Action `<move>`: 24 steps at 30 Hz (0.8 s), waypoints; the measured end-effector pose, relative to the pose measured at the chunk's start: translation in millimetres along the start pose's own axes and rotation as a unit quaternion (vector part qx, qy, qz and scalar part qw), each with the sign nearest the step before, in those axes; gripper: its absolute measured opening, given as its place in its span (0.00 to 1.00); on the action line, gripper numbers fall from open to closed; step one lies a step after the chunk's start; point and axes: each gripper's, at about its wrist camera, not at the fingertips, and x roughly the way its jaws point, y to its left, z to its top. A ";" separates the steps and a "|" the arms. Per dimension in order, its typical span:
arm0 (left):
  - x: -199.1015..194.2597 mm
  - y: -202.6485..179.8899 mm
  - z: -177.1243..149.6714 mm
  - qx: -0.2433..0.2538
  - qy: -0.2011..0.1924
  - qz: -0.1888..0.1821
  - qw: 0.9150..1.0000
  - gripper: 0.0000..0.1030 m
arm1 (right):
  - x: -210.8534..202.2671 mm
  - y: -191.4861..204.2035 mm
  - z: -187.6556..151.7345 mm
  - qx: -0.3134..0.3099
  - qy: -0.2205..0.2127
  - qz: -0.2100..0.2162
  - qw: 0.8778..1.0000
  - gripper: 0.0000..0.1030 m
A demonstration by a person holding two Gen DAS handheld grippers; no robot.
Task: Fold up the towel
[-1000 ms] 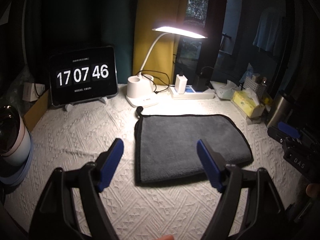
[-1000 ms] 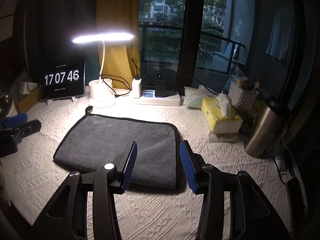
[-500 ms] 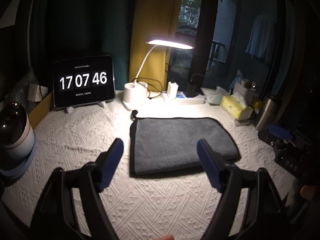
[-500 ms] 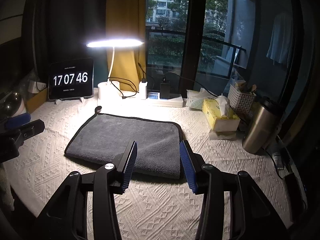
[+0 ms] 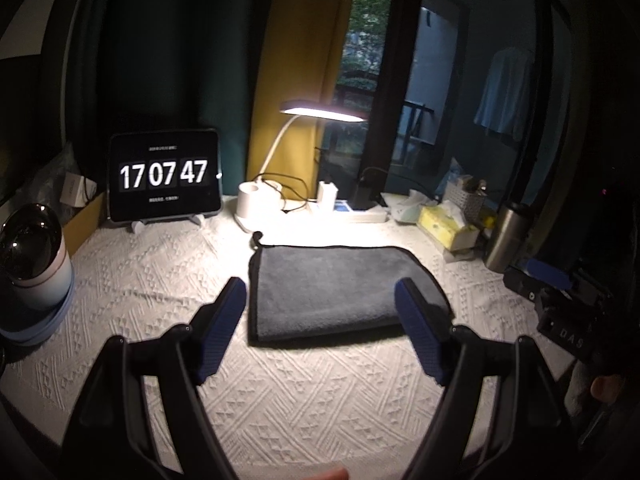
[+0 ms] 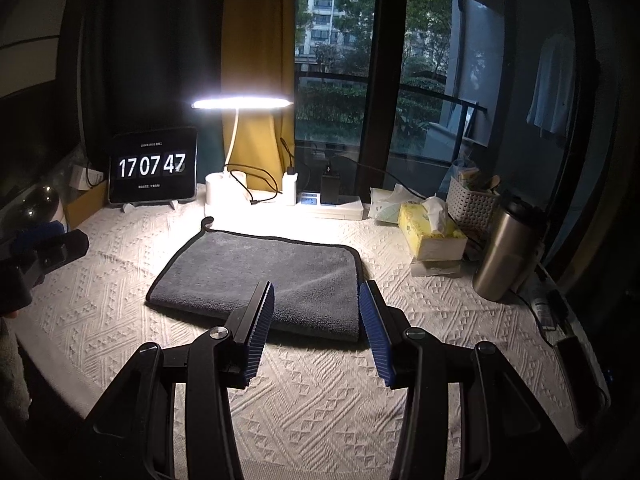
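A grey towel (image 5: pixel 340 288) with dark trim lies folded flat on the white textured tablecloth (image 5: pixel 160 280), a hanging loop at its far left corner. It also shows in the right wrist view (image 6: pixel 260 276). My left gripper (image 5: pixel 320 300) is open and empty, held above and short of the towel's near edge. My right gripper (image 6: pixel 316 300) is open and empty, raised near the towel's near right corner. The right gripper's body shows at the right edge of the left wrist view (image 5: pixel 560 300); the left one shows at the left edge of the right wrist view (image 6: pixel 36 256).
At the back stand a tablet clock (image 5: pixel 165 176), a lit desk lamp (image 5: pixel 256 200) and a power strip (image 6: pixel 332 204). A yellow tissue box (image 6: pixel 430 232), a basket (image 6: pixel 470 204) and a steel flask (image 6: pixel 506 248) stand right. A mug (image 5: pixel 32 256) sits far left.
Both grippers have drawn back and up from the towel, so it looks smaller and farther. The towel has not moved. The clock ticked from 46 to 47.
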 end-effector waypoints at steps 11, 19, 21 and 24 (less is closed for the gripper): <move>-33.5 -11.3 -19.0 0.012 -0.013 -0.012 1.000 0.75 | -42.3 5.6 -13.2 0.004 -0.034 -0.013 0.999 0.46; -69.5 -17.9 -23.6 0.018 -0.053 -0.002 0.998 0.80 | -72.7 14.7 -22.9 0.004 -0.045 -0.018 0.999 0.46; -72.6 -20.8 -24.2 0.026 -0.059 0.016 0.998 0.92 | -77.7 14.9 -24.3 0.007 -0.046 -0.017 0.999 0.46; -74.5 -17.7 -22.9 0.018 -0.061 0.011 0.998 0.92 | -81.1 15.8 -24.0 0.007 -0.048 -0.017 0.999 0.46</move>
